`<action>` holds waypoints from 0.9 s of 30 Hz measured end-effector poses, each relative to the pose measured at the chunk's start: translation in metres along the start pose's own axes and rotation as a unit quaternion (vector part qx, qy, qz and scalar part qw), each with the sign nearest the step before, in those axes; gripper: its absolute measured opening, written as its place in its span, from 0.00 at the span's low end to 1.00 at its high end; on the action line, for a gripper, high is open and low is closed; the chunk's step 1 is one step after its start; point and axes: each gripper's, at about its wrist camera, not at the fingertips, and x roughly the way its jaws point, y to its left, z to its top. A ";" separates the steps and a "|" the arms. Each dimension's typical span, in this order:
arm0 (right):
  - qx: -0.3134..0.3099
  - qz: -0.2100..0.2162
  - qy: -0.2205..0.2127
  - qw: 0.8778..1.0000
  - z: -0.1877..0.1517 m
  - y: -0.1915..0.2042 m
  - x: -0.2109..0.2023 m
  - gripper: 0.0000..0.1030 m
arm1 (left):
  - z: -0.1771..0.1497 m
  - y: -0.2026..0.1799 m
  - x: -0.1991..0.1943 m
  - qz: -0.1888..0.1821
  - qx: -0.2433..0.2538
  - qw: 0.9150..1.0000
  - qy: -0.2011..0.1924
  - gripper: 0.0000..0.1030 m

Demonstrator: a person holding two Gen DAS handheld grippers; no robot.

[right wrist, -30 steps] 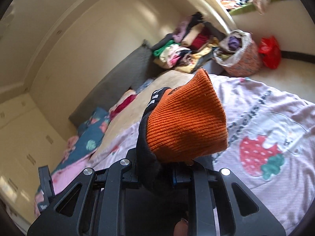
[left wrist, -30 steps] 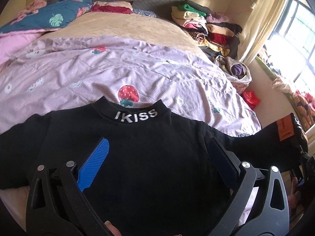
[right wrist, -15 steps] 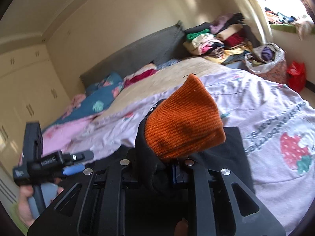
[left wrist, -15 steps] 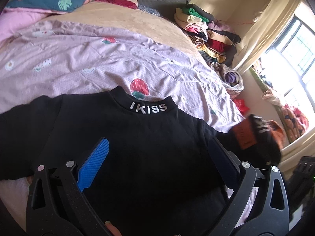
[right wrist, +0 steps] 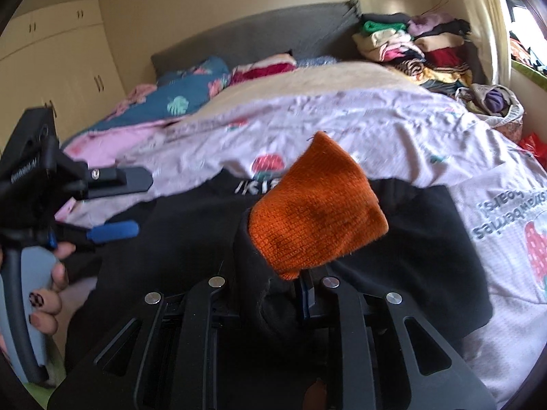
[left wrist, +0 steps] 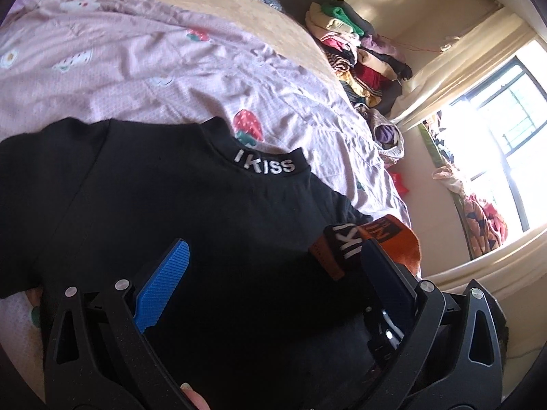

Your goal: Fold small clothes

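On the bed (left wrist: 191, 68), over a lilac strawberry-print sheet (left wrist: 143, 78), a black top (left wrist: 164, 212) lies spread flat with its collar toward the headboard; white letters on the collar (left wrist: 265, 165) read "IKISS". One sleeve is brought in over the body of the top, and its orange knit cuff (right wrist: 316, 205) sticks up from the right gripper (right wrist: 302, 294), whose fingers are pinched together on the black sleeve fabric just below the cuff. In the left wrist view the same cuff (left wrist: 389, 239) shows at the right side of the top, with a black band of white letters beside the orange, just past the far finger of the left gripper (left wrist: 277, 273).

The left gripper hangs above the body of the top with its fingers spread wide and nothing between them; a blue ribbed pad (left wrist: 164, 283) faces inward on one finger. From the right wrist view the left gripper (right wrist: 123, 205) appears at the left edge, over the other side of the top, held in a hand (right wrist: 48, 294) with patterned nails.

At the head of the bed are a grey headboard (right wrist: 259, 37), a blue leaf-print pillow (right wrist: 171, 99) and a beige blanket (right wrist: 307, 78). A pile of folded clothes (left wrist: 355, 54) is stacked beside the far corner of the bed, with a bag of laundry (left wrist: 388, 136) near it and a bright window (left wrist: 506, 143) beyond. Cream cupboards (right wrist: 58, 51) line the wall on the other side.
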 end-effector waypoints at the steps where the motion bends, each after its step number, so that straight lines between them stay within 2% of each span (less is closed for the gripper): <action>1: -0.001 0.003 0.006 1.000 -0.002 0.002 0.002 0.22 | -0.001 0.003 0.002 0.000 -0.003 1.000 0.004 0.92; 3: -0.003 0.016 0.018 1.000 -0.005 0.005 0.006 0.28 | -0.003 0.007 0.004 -0.001 -0.009 1.000 0.009 0.92; 4: -0.005 0.022 0.022 0.999 -0.006 0.006 0.006 0.39 | -0.005 0.009 0.007 -0.002 -0.011 1.000 0.013 0.92; 5: -0.006 0.029 0.027 0.999 -0.007 0.009 0.006 0.45 | -0.006 0.010 0.008 -0.002 -0.013 1.000 0.016 0.92; 8: -0.018 0.057 0.037 0.997 -0.006 0.015 0.001 0.51 | -0.010 0.013 0.012 -0.007 -0.021 0.999 0.028 0.92; 10: -0.021 0.079 0.041 0.996 -0.006 0.016 -0.005 0.62 | -0.012 0.015 0.012 -0.006 -0.023 0.999 0.029 0.92; 13: -0.010 0.102 0.053 0.993 -0.002 0.012 -0.011 0.63 | -0.014 0.017 0.013 -0.002 -0.025 0.999 0.033 0.92; 19: 0.021 0.062 0.042 0.997 0.010 -0.012 -0.027 0.63 | -0.038 0.015 0.032 0.013 -0.009 0.996 0.085 0.90; 23: 0.041 0.048 0.027 0.998 0.015 -0.029 -0.040 0.63 | -0.055 0.011 0.042 0.013 -0.002 0.994 0.105 0.71; 25: 0.050 0.043 0.018 0.998 0.018 -0.038 -0.047 0.63 | -0.060 0.006 0.043 0.026 0.013 0.995 0.099 0.69; 27: 0.058 0.038 0.010 0.998 0.020 -0.045 -0.054 0.63 | -0.064 0.000 0.044 0.045 0.027 0.995 0.090 0.57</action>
